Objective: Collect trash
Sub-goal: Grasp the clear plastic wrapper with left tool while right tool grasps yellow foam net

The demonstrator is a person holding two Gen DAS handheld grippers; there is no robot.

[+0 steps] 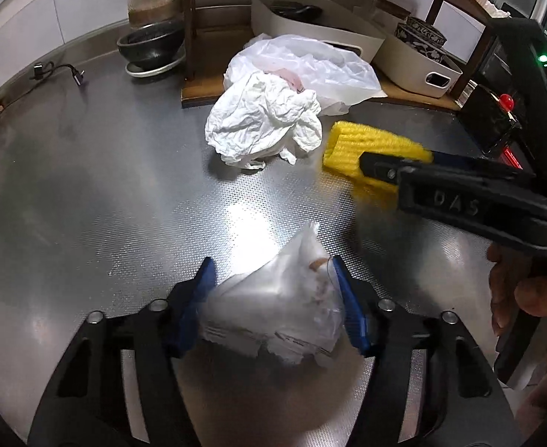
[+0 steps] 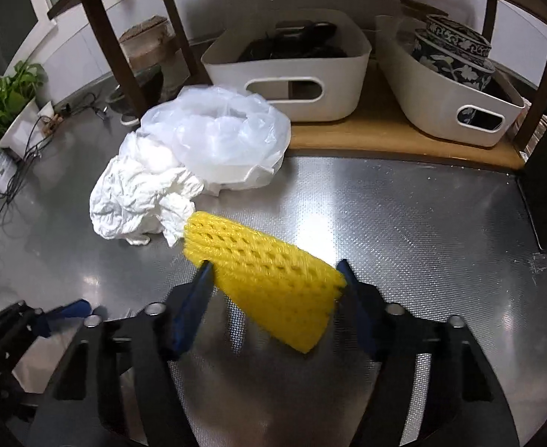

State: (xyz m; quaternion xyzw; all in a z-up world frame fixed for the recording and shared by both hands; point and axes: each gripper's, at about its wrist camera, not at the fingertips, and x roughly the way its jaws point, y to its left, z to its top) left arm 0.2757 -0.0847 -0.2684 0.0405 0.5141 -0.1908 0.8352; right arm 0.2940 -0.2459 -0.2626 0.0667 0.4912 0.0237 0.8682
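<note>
Between left tool (image 1: 271, 272) fingers: plastic wrapper (image 1: 273, 313), seemingly gripped.

Shiny bumpy metal counter (image 2: 404, 231), crinkly white paper wad (image 2: 139, 197), thin see-through plastic bag (image 2: 221, 138), soft yellow foam net (image 2: 269, 279), smooth white plastic bins (image 2: 284, 70), brown wood shelf (image 2: 385, 130), glossy painted jar (image 2: 456, 52)

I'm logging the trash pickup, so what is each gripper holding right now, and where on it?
Left gripper: clear plastic wrapper, gripped across its sides. Right gripper: yellow foam net, across its middle.
</note>
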